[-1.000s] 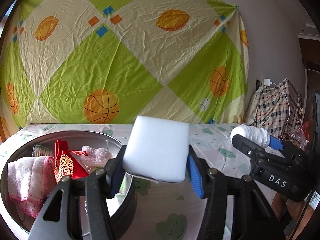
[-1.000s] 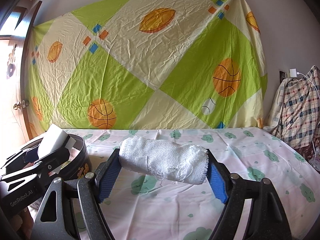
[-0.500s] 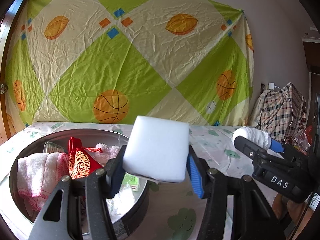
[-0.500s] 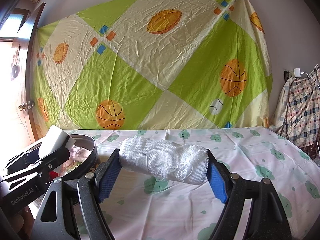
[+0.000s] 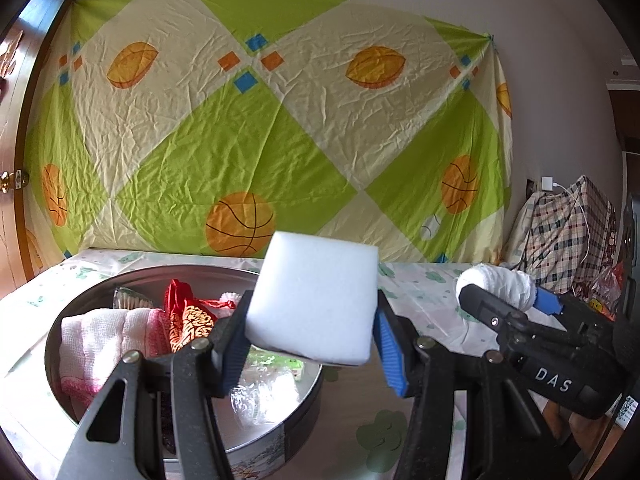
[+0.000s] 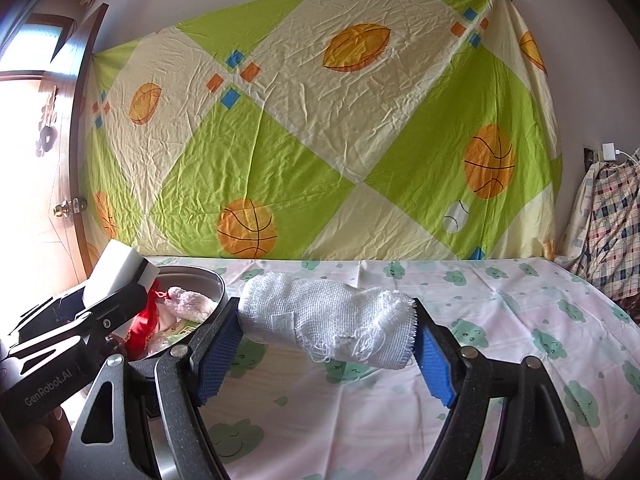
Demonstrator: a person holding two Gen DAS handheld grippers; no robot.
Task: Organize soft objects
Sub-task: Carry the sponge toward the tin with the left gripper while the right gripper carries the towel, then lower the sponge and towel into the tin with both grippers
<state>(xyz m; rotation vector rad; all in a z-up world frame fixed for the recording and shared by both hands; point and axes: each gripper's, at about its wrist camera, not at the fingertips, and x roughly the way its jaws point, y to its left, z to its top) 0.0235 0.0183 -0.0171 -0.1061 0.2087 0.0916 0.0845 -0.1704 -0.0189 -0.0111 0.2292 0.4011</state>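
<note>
My left gripper (image 5: 312,344) is shut on a white foam sponge (image 5: 316,296) and holds it above the right rim of a round metal tin (image 5: 276,428). The tin holds a pink towel (image 5: 100,340), a red pouch (image 5: 188,316), a fluffy pink item and plastic wrap. My right gripper (image 6: 326,344) is shut on a rolled white mesh cloth (image 6: 328,320) above the table, right of the tin (image 6: 212,284). The right gripper also shows in the left wrist view (image 5: 508,300).
The table has a white cloth with green cloud prints (image 6: 520,320). A green and cream sheet with basketballs (image 5: 256,140) hangs on the wall behind. A plaid bag (image 5: 568,236) stands at the far right. A wooden door (image 6: 68,160) is at the left.
Both grippers have drawn back and risen with their loads still held. More of the tin and its contents shows below the sponge than before.
</note>
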